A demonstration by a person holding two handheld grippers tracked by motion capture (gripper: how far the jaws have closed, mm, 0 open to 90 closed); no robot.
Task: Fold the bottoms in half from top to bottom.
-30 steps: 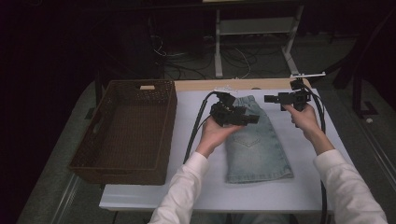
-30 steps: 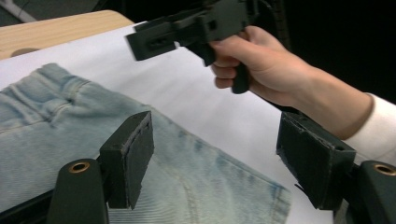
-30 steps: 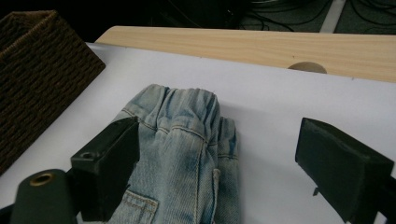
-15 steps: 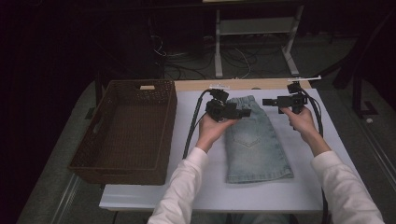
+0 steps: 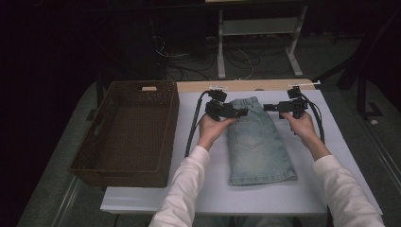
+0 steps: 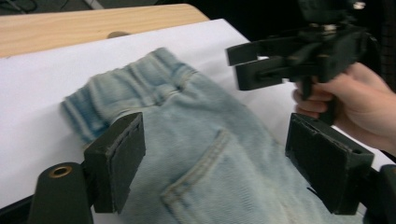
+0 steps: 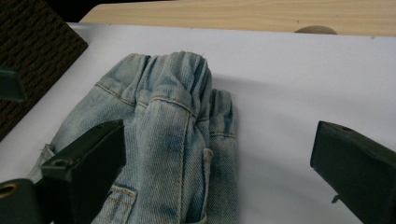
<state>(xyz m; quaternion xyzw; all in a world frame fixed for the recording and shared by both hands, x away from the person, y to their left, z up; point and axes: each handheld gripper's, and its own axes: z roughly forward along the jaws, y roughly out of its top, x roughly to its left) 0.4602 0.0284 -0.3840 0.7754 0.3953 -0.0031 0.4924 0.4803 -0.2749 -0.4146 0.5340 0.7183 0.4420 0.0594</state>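
Low in the frame's centre lies the folded denim garment (image 5: 259, 144) on the table (image 5: 331, 156), soft and limp (likely to sag). Farther up, the left gripper (image 5: 239, 113) and right gripper (image 5: 269, 107), jaws wide, flank its thick waistband (image 5: 246, 102), probably the firmest hold.

A table (image 5: 265, 85) is showing a wooden far edge, with a white sheet (image 5: 331, 156) covering most of its top. Folded jeans (image 5: 257, 146) are lying flat on the sheet near the middle, waistband toward the far edge. A brown wicker basket (image 5: 94, 156) is sitting at the left, just beside the sheet's edge.
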